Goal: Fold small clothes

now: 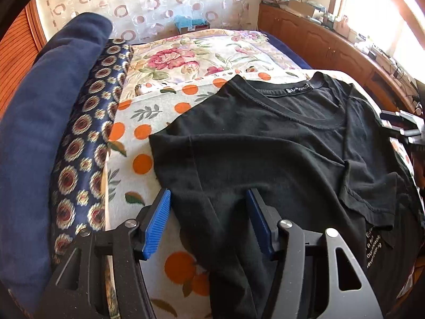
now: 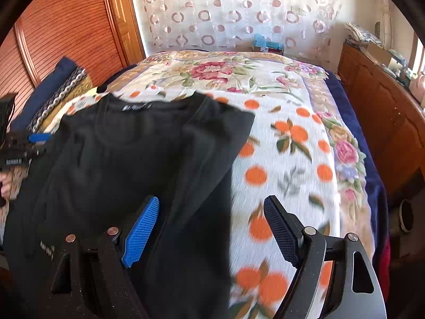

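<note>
Nearest in the left wrist view, the left gripper (image 1: 208,222) stands spread wide, its ribbed blue pads (image 1: 156,223) apart over the near edge of a black T-shirt (image 1: 265,143), gripping nothing; whether the pads touch the cloth cannot be told. The shirt is soft, matte knit, lying flat on a fleecy blanket (image 1: 148,106) printed with oranges and leaves, one sleeve folded inward over the body with a stitched hem, and small white lettering shows at its lower right. In the right wrist view the right gripper (image 2: 211,226) is likewise spread wide and empty, one blue pad over the shirt (image 2: 127,159), the other dark pad over the blanket (image 2: 287,159); this view is motion-blurred. Only the left view shows the neck label sharply and a navy cushion (image 1: 47,122) beside a medallion-patterned fabric (image 1: 87,133). Only the right view shows the ridged wooden door (image 2: 66,34). Farther off lie a floral bedspread (image 2: 212,71) and a curtain (image 2: 225,10) with ring patterns.
</note>
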A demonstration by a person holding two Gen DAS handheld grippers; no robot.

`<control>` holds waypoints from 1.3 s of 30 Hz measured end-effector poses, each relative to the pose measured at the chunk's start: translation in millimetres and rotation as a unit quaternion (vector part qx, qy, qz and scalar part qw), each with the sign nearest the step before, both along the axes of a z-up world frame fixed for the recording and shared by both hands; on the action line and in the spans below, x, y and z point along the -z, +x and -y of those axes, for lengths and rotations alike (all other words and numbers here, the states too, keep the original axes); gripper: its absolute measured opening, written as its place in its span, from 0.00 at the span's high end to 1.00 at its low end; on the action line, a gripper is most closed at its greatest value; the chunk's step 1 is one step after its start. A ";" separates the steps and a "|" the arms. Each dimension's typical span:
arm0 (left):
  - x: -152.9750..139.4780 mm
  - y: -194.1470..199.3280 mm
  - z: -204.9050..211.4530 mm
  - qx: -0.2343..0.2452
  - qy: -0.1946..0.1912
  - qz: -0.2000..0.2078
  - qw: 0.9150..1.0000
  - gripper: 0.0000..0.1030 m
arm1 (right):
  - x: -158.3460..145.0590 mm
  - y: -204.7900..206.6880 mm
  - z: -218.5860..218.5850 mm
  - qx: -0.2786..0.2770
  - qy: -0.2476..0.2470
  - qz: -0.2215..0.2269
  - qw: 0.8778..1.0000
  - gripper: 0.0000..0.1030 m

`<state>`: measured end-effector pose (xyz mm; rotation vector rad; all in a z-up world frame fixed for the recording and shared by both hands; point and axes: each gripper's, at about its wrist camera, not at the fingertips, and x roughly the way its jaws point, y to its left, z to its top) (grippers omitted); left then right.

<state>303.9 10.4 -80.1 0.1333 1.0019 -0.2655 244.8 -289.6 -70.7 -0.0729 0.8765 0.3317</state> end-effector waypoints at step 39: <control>-5.1 32.1 4.6 -0.010 0.051 0.002 0.999 0.39 | 18.0 52.1 -12.6 -0.028 -0.026 0.020 0.999 0.20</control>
